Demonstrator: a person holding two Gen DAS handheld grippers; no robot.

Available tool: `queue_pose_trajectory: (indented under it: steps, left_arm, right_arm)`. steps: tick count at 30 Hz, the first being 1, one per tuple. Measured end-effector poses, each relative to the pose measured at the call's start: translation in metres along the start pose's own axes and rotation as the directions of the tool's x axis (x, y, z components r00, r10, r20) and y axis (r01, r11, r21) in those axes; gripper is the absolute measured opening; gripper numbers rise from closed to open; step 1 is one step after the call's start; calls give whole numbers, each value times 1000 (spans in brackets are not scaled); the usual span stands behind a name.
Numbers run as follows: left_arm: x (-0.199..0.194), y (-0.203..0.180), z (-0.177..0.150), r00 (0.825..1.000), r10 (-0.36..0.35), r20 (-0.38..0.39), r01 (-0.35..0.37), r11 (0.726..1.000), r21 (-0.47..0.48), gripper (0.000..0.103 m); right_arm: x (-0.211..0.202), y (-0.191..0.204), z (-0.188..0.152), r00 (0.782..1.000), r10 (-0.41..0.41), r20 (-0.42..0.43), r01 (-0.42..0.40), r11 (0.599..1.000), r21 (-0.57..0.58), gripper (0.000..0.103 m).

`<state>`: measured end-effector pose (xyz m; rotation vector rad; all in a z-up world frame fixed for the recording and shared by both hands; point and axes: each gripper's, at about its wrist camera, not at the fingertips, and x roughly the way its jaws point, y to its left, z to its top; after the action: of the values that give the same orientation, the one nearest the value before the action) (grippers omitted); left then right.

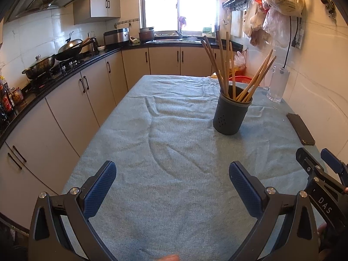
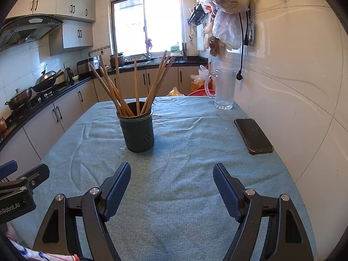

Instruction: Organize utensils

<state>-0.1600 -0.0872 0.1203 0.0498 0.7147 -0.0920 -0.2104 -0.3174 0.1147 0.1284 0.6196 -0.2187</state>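
Blue cloth [image 1: 165, 152] covers the bench from the near edge to the far end, and it has soft wrinkles in it. Closest to us, the left claw [image 1: 173, 184] hangs just above the cloth with its two blue fingers [image 1: 102, 187] wide apart and nothing between them. The right claw [image 2: 171, 183] is beside it, also low over the cloth, also spread apart and holding nothing. From the left view, the side of the right claw shows at the right edge; from the right view, the side of the left claw shows at the left edge. A bit farther on, near the middle of the bench, stands a dark round holder [image 2: 138, 130] with small holes low on its side. It stands upright on the cloth, well apart from both claws. Inside it are the wooden chopsticks [image 2: 121, 87], and they lean out in a fan, some to the left and some to the right. To the right of the holder, a black phone [image 2: 253, 136] lies flat near the wall. Past the phone, at the far right corner of the bench, stands a clear glass mug [image 2: 224, 89] with a handle. Behind the bench are pale cupboards, a stove with a wok [image 1: 69, 49] and a pot [image 1: 40, 65], and a bright window [image 2: 148, 24].
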Motion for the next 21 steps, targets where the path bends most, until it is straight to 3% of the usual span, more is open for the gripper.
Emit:
queue_pose_trajectory:
  steps: [21]
  left_arm:
    - [3, 1, -1, 1000, -13, -11, 13, 1000, -2, 103]
  right_arm:
    - [2, 5, -1, 1000, 12, -7, -12, 1000, -13, 82]
